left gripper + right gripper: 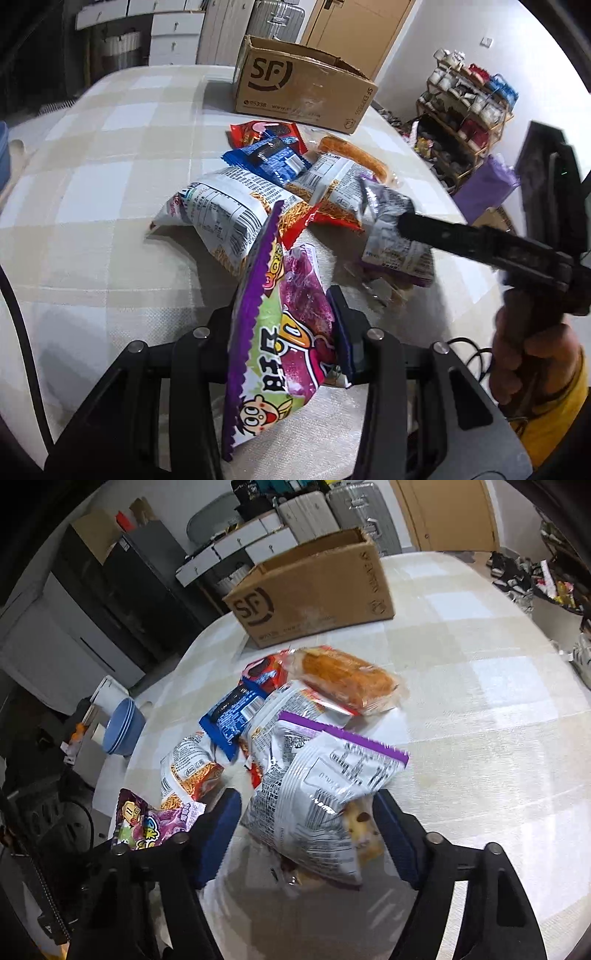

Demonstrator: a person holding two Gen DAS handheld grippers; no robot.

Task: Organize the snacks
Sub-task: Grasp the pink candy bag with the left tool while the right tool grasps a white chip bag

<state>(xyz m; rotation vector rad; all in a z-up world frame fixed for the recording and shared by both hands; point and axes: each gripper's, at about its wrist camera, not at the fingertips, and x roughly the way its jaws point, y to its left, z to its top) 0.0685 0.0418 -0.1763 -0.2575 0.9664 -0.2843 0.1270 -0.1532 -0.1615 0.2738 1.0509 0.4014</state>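
Purple candy bag [280, 354] is sitting upright between the left gripper's [291, 332] fingers, pinched tight at its middle, zigzag edge pointing up and lifted clear of the table [110, 155]. In the right wrist view the same bag [151, 827] is showing at lower left, beside the right gripper.

Right gripper [310, 834] is straddling a silver bag [325, 794] with a purple top strip; its blue pads are standing on either side of the bag. The left pad [221, 834] is showing a gap to the foil, and the right pad [395, 834] is sitting just beside it, so the jaws are half-wide and contact is not certain. The bag is resting on the table, with a biscuit visible through a clear patch near its lower edge. From the left wrist view, one black finger [461, 236] of that gripper is lying across the silver bag [391, 221], and a hand [532, 354] is gripping the handle.

Remaining snacks are lying in a loose pile beyond: two white noodle bags [218, 210], a blue packet [269, 158], a red packet [266, 133] and an orange bread roll in clear wrap [347, 679].

Open cardboard box [299, 96] marked SF is standing at the far side of the checked table, just behind the pile.
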